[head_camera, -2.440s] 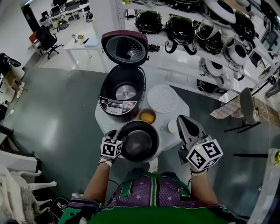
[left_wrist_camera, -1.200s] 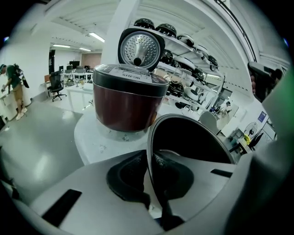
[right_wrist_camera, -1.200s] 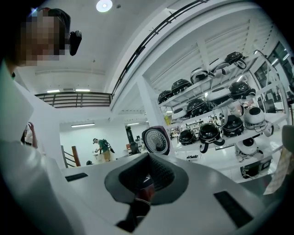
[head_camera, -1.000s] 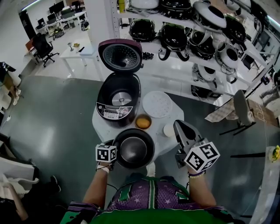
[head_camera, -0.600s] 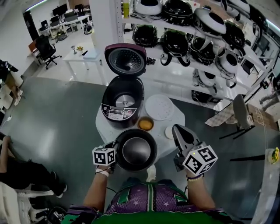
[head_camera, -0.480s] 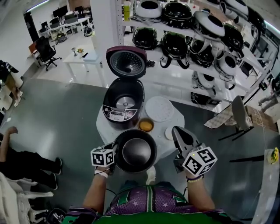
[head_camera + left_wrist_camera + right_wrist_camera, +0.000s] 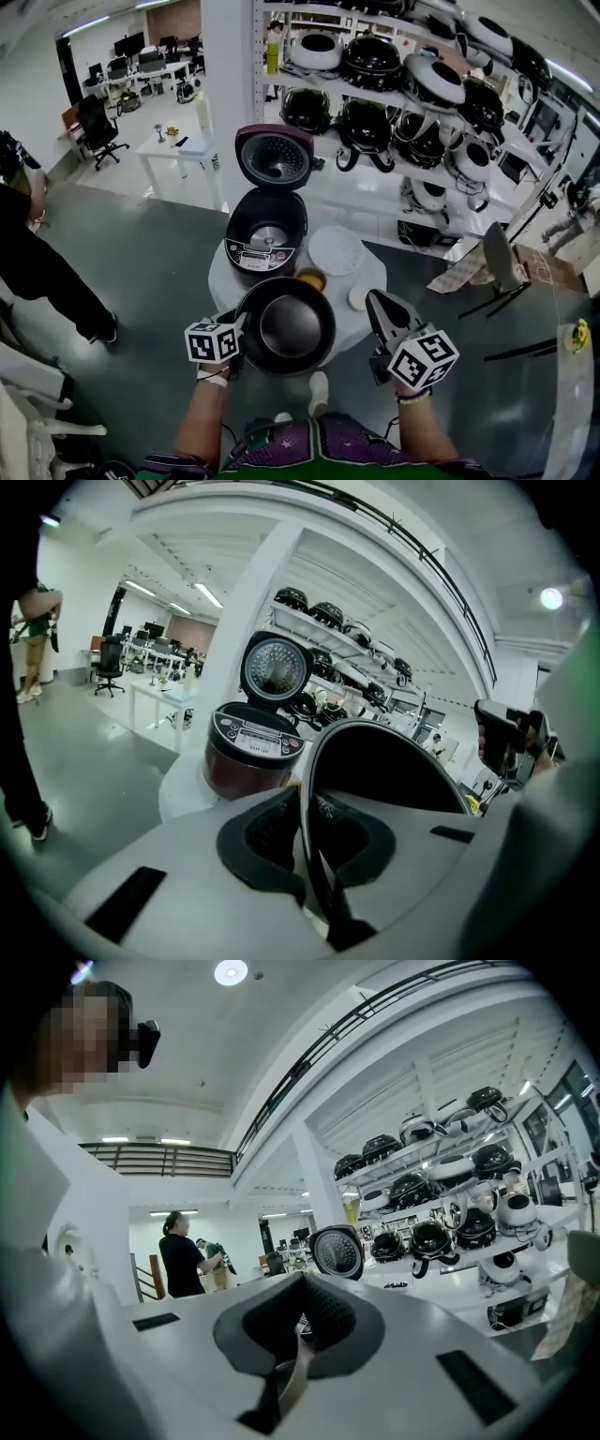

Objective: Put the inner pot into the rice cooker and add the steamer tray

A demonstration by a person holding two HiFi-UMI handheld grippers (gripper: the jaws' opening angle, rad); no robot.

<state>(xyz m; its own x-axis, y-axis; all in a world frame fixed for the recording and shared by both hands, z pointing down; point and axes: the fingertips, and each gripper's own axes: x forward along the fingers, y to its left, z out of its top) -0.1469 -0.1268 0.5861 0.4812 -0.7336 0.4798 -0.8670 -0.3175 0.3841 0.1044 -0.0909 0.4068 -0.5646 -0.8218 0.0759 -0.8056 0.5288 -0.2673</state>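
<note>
One dark metal pot hangs near the open rice cooker, our left gripper pinching its thin rim; rigid, probably slick and heavy. Our right gripper is closed, empty.

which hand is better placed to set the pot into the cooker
Left. The left tongs grip the pot by its rim, right in front of the open cooker. The right tongs are shut and off to the side.
</note>
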